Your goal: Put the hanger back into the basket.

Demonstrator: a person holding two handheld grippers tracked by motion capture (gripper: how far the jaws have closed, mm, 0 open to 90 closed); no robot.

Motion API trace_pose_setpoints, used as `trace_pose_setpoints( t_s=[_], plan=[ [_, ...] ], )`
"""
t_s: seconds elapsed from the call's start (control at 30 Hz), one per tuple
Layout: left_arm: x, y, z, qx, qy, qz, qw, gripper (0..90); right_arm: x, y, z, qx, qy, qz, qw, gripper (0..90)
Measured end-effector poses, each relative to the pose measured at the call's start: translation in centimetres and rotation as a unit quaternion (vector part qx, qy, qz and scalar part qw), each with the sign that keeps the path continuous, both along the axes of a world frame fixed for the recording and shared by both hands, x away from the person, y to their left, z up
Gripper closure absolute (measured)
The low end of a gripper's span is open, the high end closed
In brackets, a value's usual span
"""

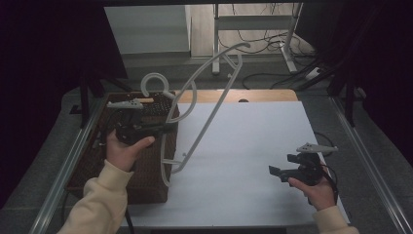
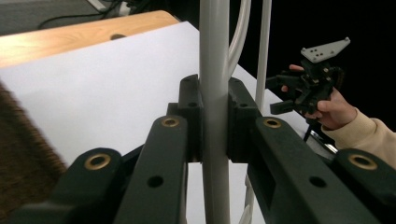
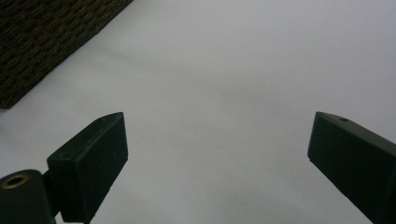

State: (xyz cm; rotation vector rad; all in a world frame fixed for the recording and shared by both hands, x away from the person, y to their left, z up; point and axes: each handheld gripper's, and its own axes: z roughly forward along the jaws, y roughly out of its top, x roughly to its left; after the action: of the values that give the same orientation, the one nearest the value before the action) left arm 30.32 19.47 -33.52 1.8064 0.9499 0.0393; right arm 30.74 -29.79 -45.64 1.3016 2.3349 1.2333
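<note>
Above table (image 1: 253,146), hanger (image 2: 214,70) between jaws

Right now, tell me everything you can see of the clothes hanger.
The clothes hanger is light grey, seemingly plastic, with a hook at its upper left, curved shoulders, a straight bar and small notches. It is lifted and tilted, hook over the woven basket, lower corner above the white tabletop. The left gripper is clamped on one shoulder tube; nothing else visibly touches it.

Brown wicker basket (image 1: 146,180) at table's (image 1: 253,146) left edge, white sheet (image 1: 243,161) alongside.
</note>
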Motion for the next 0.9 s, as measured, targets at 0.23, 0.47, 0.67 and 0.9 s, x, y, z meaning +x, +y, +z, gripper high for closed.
trace_pose_setpoints(
  t_s=[0.23, 0.47, 0.67, 0.9],
  plan=[
    [0.2, 2.8, 1.0, 0.010, -0.009, 0.020, 0.9997, 79.6, 0.0, 0.0, 0.0, -0.003, 0.000, -0.002, 1.0000, 5.1],
    [0.3, 5.1, 1.0, 0.023, -0.012, 0.032, 0.9991, 79.7, 0.0, 0.0, 0.1, 0.001, 0.006, -0.001, 1.0000, 5.7],
    [0.0, 7.6, 0.7, 0.028, -0.011, 0.050, 0.9983, 79.7, 0.1, 0.1, -0.1, 0.000, 0.009, -0.001, 1.0000, 5.7],
    [-0.3, 10.0, 0.2, 0.037, -0.013, 0.072, 0.9966, 79.7, 0.1, 0.1, -0.2, -0.003, 0.012, 0.000, 0.9999, 5.9]
  ],
)
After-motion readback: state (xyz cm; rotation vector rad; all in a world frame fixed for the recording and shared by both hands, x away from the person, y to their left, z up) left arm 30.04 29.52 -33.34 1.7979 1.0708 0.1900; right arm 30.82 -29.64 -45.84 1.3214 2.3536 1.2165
